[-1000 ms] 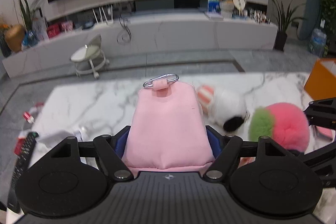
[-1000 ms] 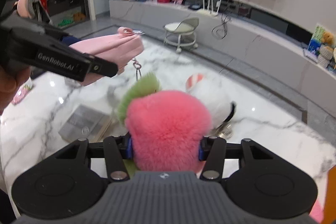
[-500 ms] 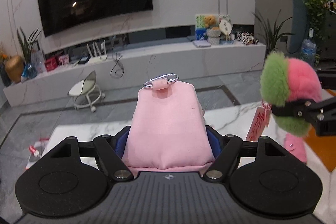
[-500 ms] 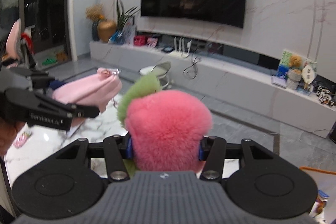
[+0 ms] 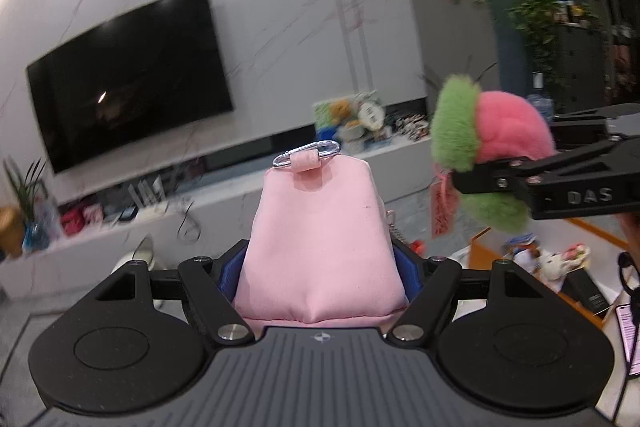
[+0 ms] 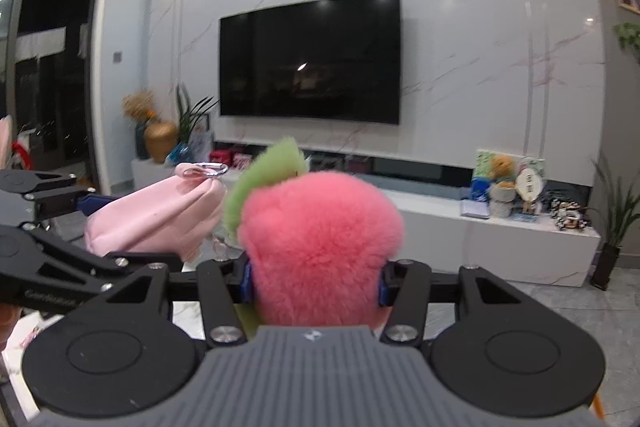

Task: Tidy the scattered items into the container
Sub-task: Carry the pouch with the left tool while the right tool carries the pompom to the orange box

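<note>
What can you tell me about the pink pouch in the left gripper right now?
The pink pouch is soft, smooth fabric, tapering to a small loop that carries a silver carabiner clip. The left gripper is shut on its wide lower end, blue pads pressing both sides, so it points forward, off the table. A tiny dark speck marks its face. Nothing else touches it.

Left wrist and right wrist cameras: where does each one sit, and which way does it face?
Left wrist: behind the left gripper, facing the wall television; soft pink fabric pouch between its fingers.
Right wrist: behind the right gripper, same direction; fluffy pink-and-green plush ball clamped.
Shared: television, both held items, and the other gripper.
</note>
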{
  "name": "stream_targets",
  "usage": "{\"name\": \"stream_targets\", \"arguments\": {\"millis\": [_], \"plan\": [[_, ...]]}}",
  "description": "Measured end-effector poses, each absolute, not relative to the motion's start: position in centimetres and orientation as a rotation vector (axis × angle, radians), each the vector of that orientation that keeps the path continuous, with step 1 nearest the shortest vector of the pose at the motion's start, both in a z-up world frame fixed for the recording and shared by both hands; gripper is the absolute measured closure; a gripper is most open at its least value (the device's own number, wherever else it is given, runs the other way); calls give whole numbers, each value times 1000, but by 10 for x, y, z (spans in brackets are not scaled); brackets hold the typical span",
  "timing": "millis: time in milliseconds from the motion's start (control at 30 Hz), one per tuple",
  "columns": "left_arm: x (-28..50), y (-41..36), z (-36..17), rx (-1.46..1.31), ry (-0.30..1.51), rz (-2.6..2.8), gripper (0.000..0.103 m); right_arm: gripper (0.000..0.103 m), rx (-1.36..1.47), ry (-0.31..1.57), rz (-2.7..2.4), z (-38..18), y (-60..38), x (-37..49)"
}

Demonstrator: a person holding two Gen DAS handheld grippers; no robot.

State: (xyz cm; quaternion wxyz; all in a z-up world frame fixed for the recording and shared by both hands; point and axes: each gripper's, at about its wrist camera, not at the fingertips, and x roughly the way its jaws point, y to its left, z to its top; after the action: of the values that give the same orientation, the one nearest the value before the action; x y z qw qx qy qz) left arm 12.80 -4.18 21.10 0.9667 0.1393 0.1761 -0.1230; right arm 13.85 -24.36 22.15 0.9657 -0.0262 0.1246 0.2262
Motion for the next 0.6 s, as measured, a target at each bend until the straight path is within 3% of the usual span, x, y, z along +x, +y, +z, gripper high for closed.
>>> {"name": "stream_targets", "arguments": {"millis": [600], "plan": [[106, -174, 240, 300, 170, -462, 18, 48, 72, 156, 223, 246, -388, 115]]}}
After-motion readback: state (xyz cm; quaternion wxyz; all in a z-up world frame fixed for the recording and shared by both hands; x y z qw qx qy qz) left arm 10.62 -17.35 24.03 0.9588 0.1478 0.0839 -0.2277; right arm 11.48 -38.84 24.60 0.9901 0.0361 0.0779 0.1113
